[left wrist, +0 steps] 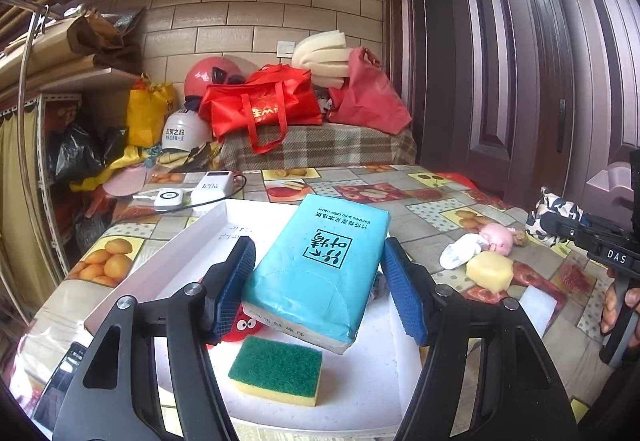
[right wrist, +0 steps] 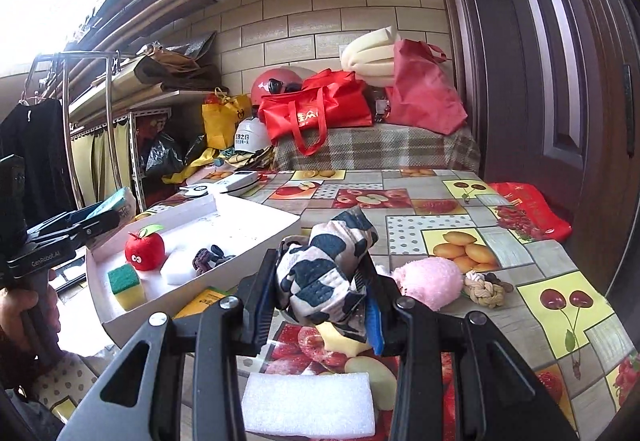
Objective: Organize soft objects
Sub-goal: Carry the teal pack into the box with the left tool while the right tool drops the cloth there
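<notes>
- The left gripper [left wrist: 318,277] grasps a blue tissue pack [left wrist: 320,269] between its blue pads; the pack hangs tilted above the white tray [left wrist: 208,225].
- In the tray, below the pack, lie a green-and-yellow sponge [left wrist: 276,369] and a red apple toy [left wrist: 244,325], the toy partly hidden by the left finger.
- From the right wrist view, the tray also holds a white foam block [right wrist: 180,269] and a dark hair tie [right wrist: 210,257].
- The right gripper [right wrist: 320,301] is clenched on a black-and-white cloth [right wrist: 324,273], held above the table [right wrist: 440,201] to the right of the tray.
- On the table near it: a pink plush [right wrist: 428,281], a rope knot [right wrist: 484,287] touching it, a yellow sponge [left wrist: 490,271], a white sock [left wrist: 460,255] and a white foam slab [right wrist: 308,405].
- A hand [right wrist: 24,305] grips the left gripper's handle at the frame edge.
</notes>
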